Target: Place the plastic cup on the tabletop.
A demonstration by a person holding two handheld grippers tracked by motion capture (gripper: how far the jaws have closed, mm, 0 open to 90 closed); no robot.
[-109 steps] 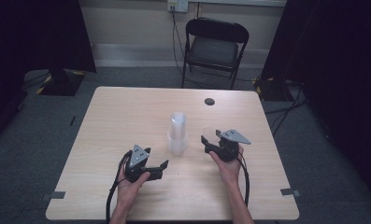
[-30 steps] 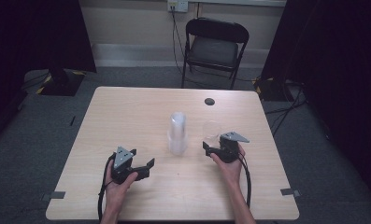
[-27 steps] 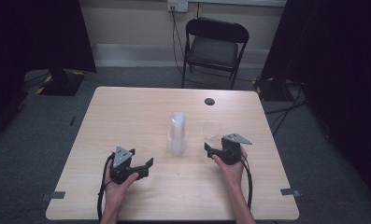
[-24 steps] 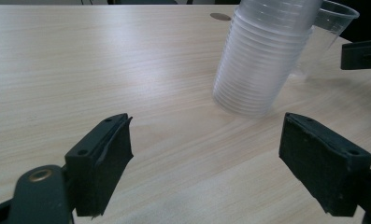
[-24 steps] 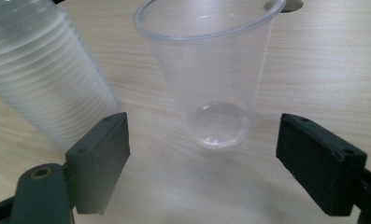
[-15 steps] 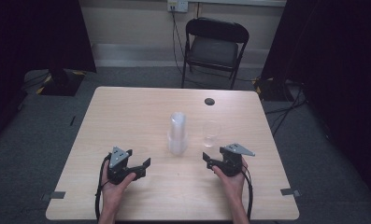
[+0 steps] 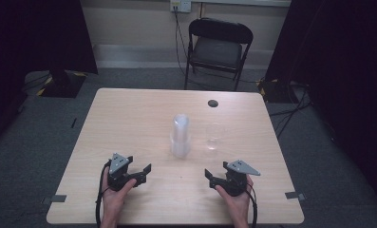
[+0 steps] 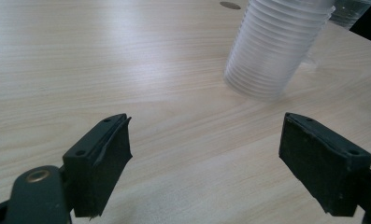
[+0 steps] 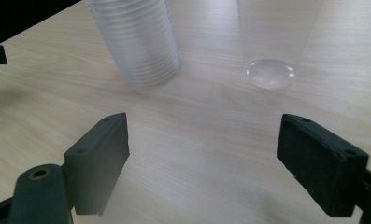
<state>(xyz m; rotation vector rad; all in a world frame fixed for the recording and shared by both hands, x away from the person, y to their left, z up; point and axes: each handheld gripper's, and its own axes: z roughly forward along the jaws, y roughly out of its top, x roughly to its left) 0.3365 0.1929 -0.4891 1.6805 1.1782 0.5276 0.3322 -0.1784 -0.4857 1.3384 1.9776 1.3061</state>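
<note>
A tall stack of clear plastic cups stands upright in the middle of the wooden table; I also see this stack from both gripper views. A single clear cup stands upright just right of it. My left gripper rests near the front edge, left of the stack, open with nothing between its jaws. My right gripper sits at the front right, open and empty, a short way in front of the single cup.
A small dark round disc lies at the table's far side. A black folding chair stands behind the table. Tape marks sit by the table's front corners. Dark curtains flank the room.
Both grippers have drawn back toward the front edge of the table. The right gripper has come away from the single cup, which now stands alone beside the stack.
</note>
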